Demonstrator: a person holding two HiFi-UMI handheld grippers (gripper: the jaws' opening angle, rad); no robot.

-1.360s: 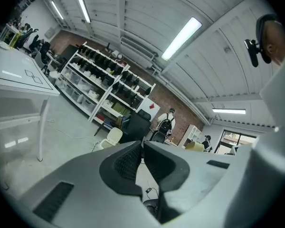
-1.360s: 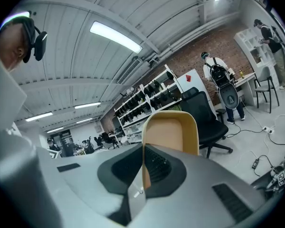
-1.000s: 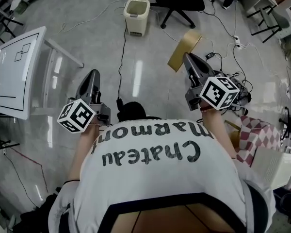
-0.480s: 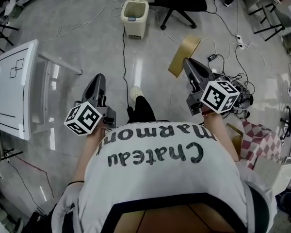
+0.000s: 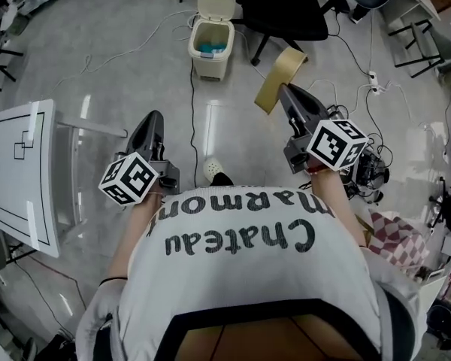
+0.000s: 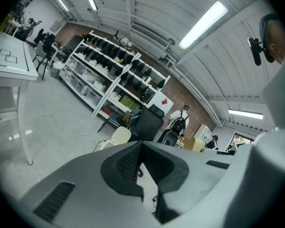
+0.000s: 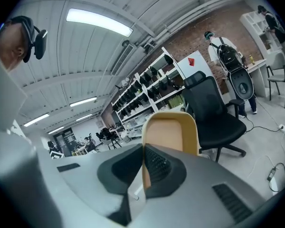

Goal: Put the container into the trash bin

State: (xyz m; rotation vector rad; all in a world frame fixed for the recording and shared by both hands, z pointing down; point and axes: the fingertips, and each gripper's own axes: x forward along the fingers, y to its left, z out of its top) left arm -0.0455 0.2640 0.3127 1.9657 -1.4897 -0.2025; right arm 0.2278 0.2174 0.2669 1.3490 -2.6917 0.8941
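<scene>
A flat tan container (image 5: 274, 77) juts out from my right gripper (image 5: 283, 89), which is shut on its near edge and holds it above the floor. In the right gripper view the container (image 7: 171, 132) stands upright between the pads, filling the middle. The cream trash bin (image 5: 210, 32) stands on the floor ahead, its lid up and something blue inside. It also shows small in the left gripper view as a cream trash bin (image 6: 115, 137) beyond the jaws. My left gripper (image 5: 154, 117) is shut with nothing in it, and the left gripper (image 6: 141, 148) points toward the bin.
A black office chair (image 5: 282, 2) stands just right of the bin. A white table (image 5: 15, 171) is at the left. Cables and a power strip (image 5: 372, 74) lie on the floor at right, beside a checked bag (image 5: 395, 228). Shelving (image 6: 114, 75) lines the far wall.
The person has walked forward: the bin is nearer and its lid now stands up with blue showing inside. The table has slid back at the left. Both grippers hold as before.
</scene>
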